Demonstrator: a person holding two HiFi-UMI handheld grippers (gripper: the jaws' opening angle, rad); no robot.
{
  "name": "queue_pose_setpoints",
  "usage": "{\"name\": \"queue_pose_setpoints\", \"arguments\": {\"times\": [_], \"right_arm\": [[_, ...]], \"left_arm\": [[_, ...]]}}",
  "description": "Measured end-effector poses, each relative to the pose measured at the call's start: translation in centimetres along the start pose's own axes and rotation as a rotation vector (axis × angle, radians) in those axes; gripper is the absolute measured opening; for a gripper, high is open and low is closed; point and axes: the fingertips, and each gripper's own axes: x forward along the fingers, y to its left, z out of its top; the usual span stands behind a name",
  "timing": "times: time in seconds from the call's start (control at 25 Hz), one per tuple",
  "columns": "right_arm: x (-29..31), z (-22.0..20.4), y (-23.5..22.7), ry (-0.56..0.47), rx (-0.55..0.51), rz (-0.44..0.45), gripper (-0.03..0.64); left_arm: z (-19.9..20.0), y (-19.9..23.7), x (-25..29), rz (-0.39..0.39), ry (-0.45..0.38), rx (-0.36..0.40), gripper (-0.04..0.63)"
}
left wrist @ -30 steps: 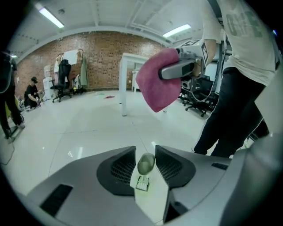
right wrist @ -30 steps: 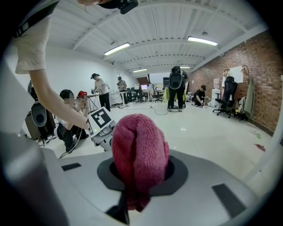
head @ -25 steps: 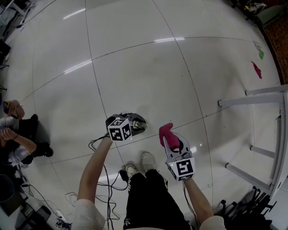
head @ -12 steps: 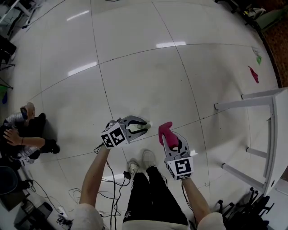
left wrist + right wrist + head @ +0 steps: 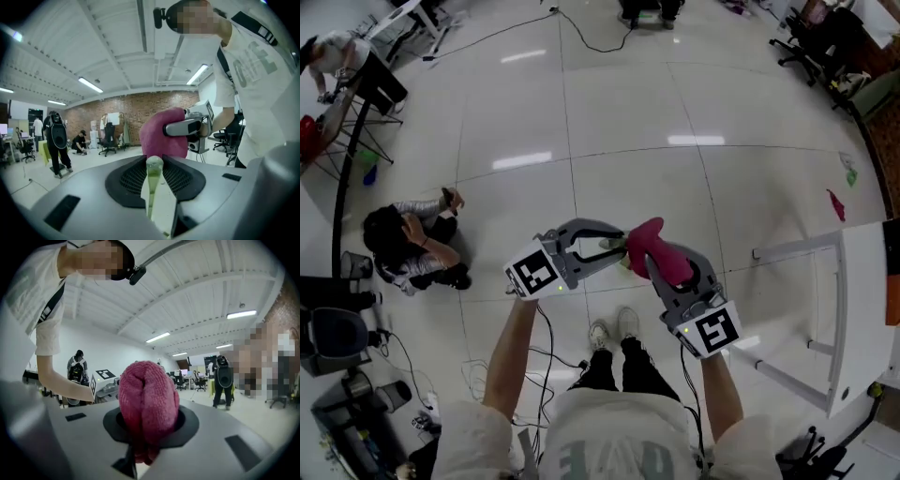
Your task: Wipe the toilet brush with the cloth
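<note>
**A:** Holding both things up close together, has the wiping begun?

**B:** Seemingly not. The cloth (image 5: pixel 661 253) sits just right of the toilet brush (image 5: pixel 151 192); contact is unclear.

**A:** And the tongs?

**B:** The left tongs (image 5: pixel 604 246) have just been closing and are narrowly clamped on the brush's thin pale-green shaft. The right tongs (image 5: pixel 147 427) squeeze the bunched cloth. Next, rub the cloth along the brush.

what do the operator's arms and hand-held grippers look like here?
Left hand-held gripper and right hand-held gripper match: grey plastic bodies, arched jaws, black mesh insets on the inner faces. Each has a white cube with black square markers at the back. Arms are bare below short white sleeves. The left jaws have just been closing, with a pale green brush between them.
</note>
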Motion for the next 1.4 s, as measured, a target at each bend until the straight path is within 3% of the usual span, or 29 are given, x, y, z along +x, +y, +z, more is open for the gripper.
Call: {"name": "queue_pose_setpoints", "arguments": {"times": [0.24,0.52,0.68,0.8,1.0,1.4], "right_arm": [[2.9,3.7,5.3,-0.031,-0.113,0.075,0.069],[2.8,3.7,8.9,-0.025,-0.163,0.136,0.069],[2.6,2.3,10.5,0.040,-0.279,0.171,0.069],[2.5,1.2,11.1,0.107,-0.338,0.178,0.069],[3.5,-1.1,10.6,0.151,-0.215,0.129,0.069],[5.9,-5.6,9.9,0.234,-0.122,0.114,0.069]], "left_arm": [[5.4,-1.2,-5.8,0.068,-0.084,0.020,0.109],[6.1,-3.8,-7.8,0.125,-0.127,-0.016,0.109],[7.9,-4.0,-9.9,0.170,-0.225,-0.047,0.109],[8.8,-4.0,-10.6,0.203,-0.225,-0.037,0.109],[10.4,-3.5,-11.7,0.262,-0.262,-0.056,0.109],[15.7,-1.0,-13.8,0.348,-0.381,-0.126,0.109]]}}
